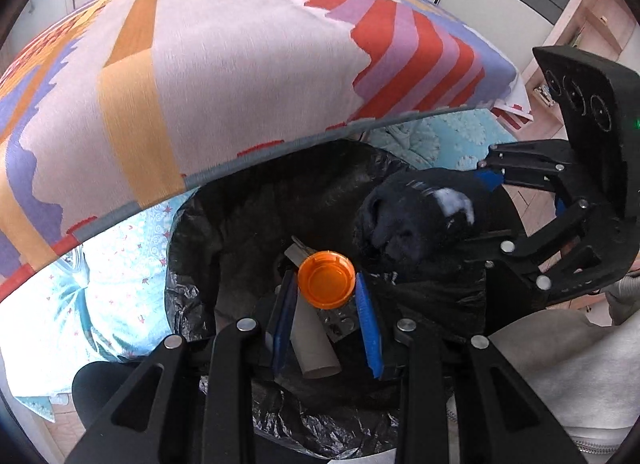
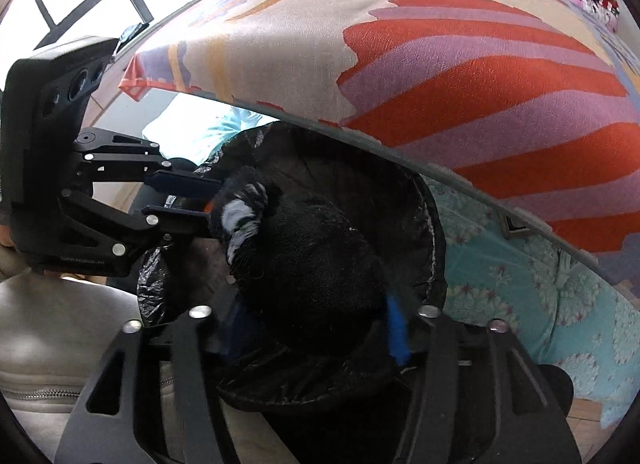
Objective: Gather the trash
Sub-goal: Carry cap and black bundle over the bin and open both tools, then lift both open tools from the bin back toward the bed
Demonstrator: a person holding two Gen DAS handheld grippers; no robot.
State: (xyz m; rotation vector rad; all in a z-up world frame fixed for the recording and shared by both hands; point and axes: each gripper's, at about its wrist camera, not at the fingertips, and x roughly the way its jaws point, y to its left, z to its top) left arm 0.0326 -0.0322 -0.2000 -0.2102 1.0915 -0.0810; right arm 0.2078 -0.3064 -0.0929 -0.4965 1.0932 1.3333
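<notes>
Left wrist view: the left gripper [image 1: 326,296] is clamped on a small round orange plastic cap [image 1: 326,279], its blue pads [image 1: 370,324] pressing the cap's rim on either side, directly above the open mouth of a bin lined with a crinkled black plastic bag [image 1: 188,296]. A grey cardboard tube [image 1: 312,344] already lies inside. The cap is judged light, rigid and smooth; a rim grip across its width suits it, though it could pop out if squeezed off-centre. Just beside it, the right gripper [image 1: 490,204] reaches in from the right with a dark, soft fabric item bearing a white patch [image 1: 412,220] at its tips. Right wrist view: the right gripper [image 2: 316,328] has its jaws apart, and the fabric item [image 2: 304,260] sits loosely between them over the bin [image 2: 434,248]; no pad visibly presses it. It is judged limp and light, best pinched at a bunched fold. The bin stands beside a bed with a striped orange-and-lilac cover [image 2: 480,64].
</notes>
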